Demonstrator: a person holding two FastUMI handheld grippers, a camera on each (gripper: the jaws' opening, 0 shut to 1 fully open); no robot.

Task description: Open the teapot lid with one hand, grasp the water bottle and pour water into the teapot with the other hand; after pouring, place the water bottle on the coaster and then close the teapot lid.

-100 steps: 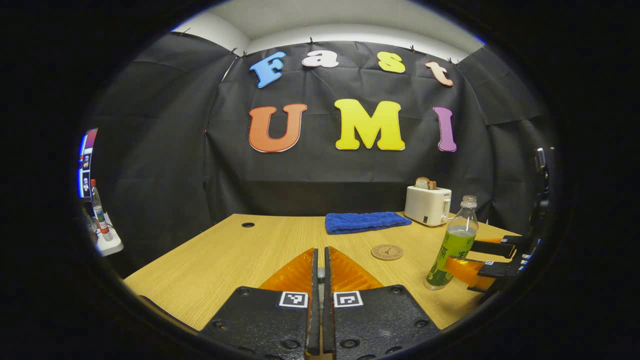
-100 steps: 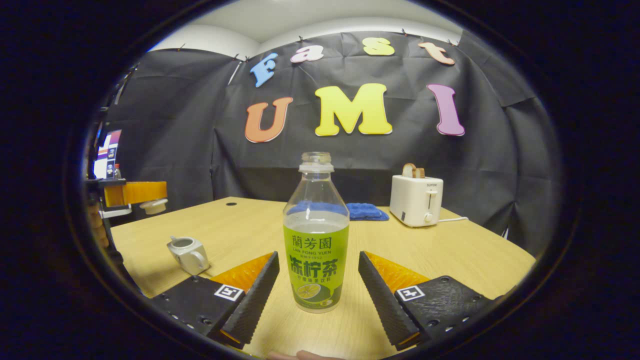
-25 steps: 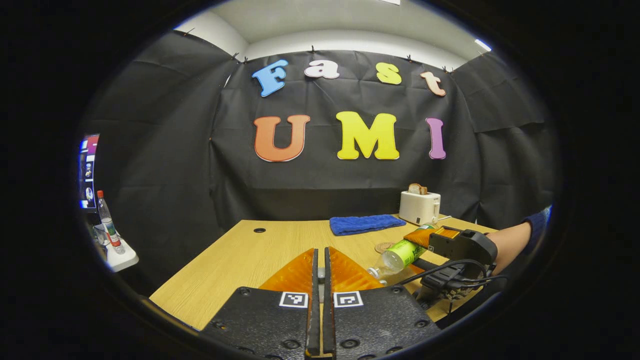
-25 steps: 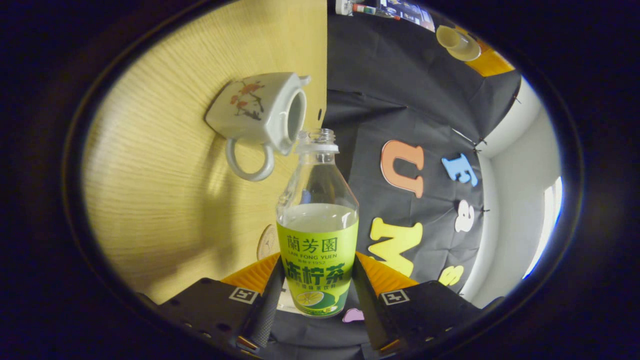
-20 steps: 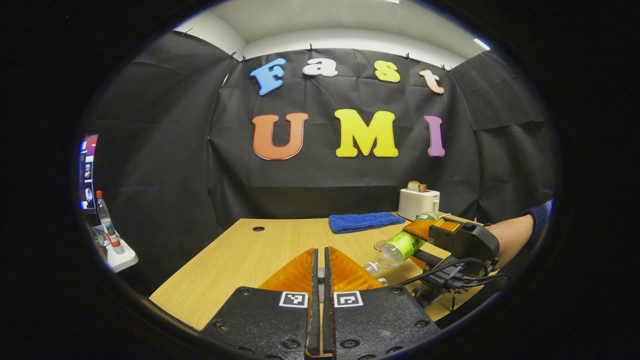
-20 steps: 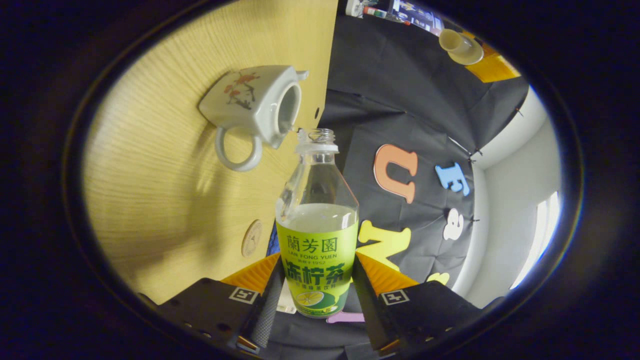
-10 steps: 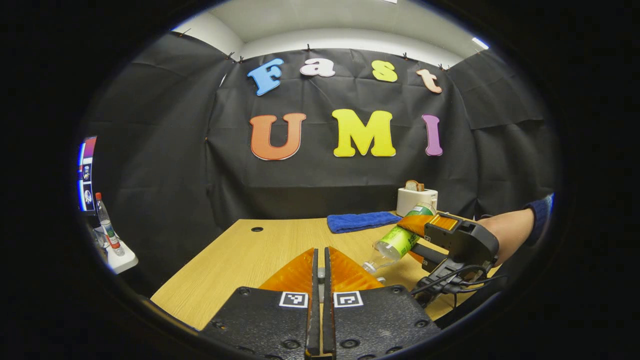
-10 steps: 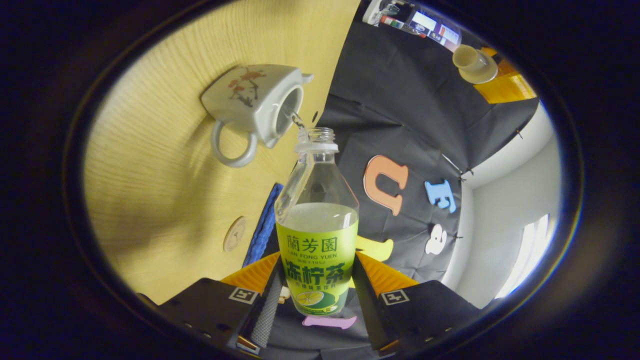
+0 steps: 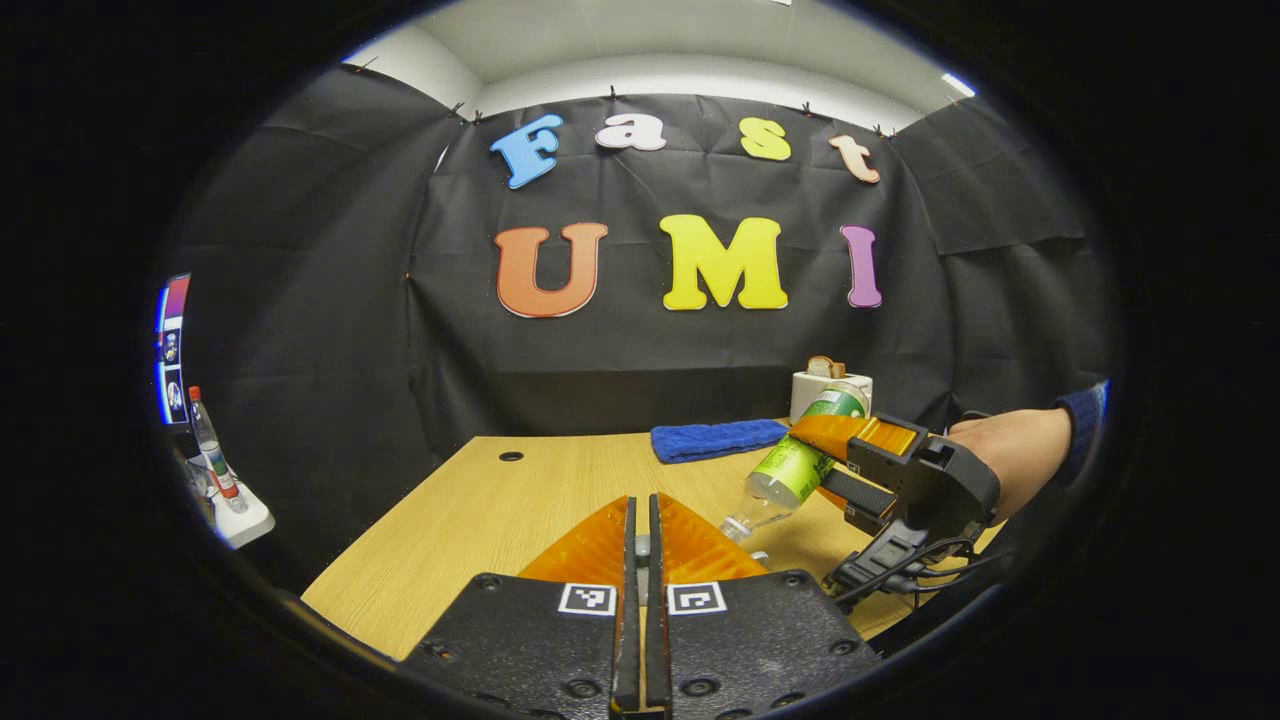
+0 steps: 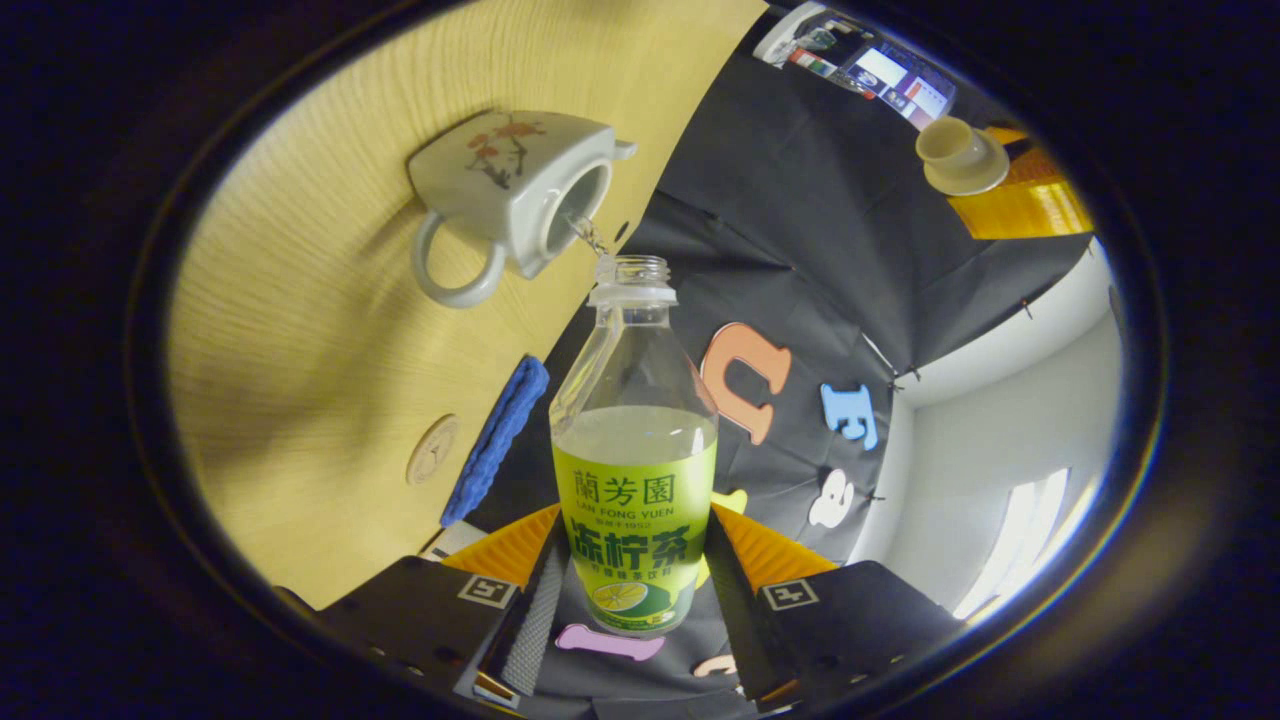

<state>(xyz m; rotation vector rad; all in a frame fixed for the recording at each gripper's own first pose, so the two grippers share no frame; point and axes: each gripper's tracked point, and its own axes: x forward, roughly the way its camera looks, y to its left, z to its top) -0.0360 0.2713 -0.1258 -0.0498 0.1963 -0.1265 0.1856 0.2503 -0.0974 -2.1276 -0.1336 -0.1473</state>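
Right gripper view, left to right: coaster (image 10: 432,449) lies bare on the table (image 10: 330,330) at 9 o'clock, a blue cloth (image 10: 495,438) just beside it. Teapot (image 10: 510,185) at 11 o'clock, lid off, a thin stream entering its mouth from the water bottle (image 10: 634,470) (clear liquid to about the label's top). Right gripper (image 10: 628,585) has both fingers pressed on the bottle's label. Teapot lid (image 10: 957,153) at 1 o'clock, against the other gripper's fingers. Left gripper view: left gripper (image 9: 640,560) has jaws nearly together; the lid is hidden there.
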